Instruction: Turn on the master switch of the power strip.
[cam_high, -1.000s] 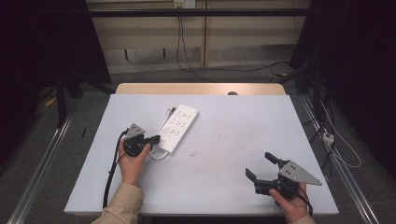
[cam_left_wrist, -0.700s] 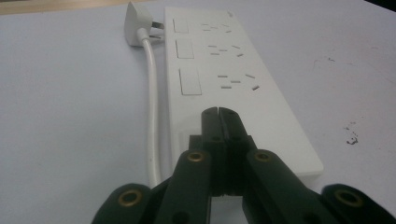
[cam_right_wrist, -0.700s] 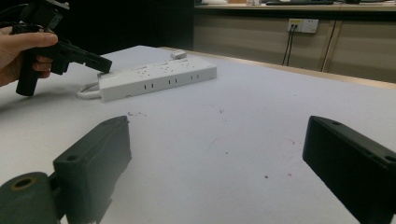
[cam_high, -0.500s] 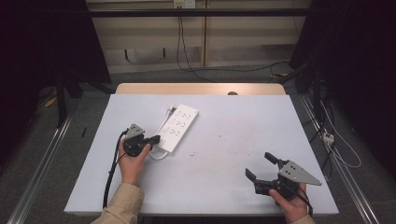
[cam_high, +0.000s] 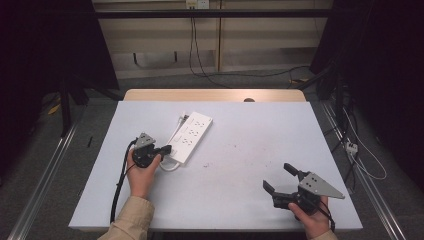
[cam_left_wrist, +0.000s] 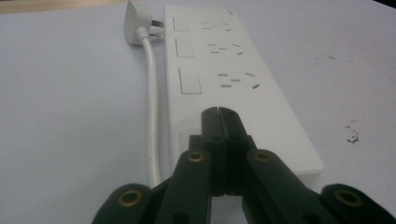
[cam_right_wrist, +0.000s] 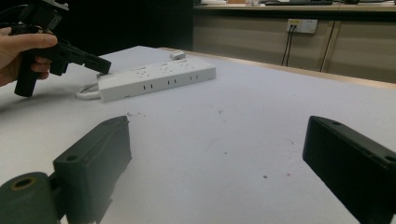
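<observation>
Left gripper view has the left tool pressed together with its tip on the near end of the white power strip lying mid-counter, probably pinning or nudging it, while the right tool waits spread wide, well apart.

We take the white table as landmark. Beyond its far edge we see a wooden strip; farther back, a wall outlet with black cables hanging down. Metal rails run along the floor on either side of the table.
</observation>
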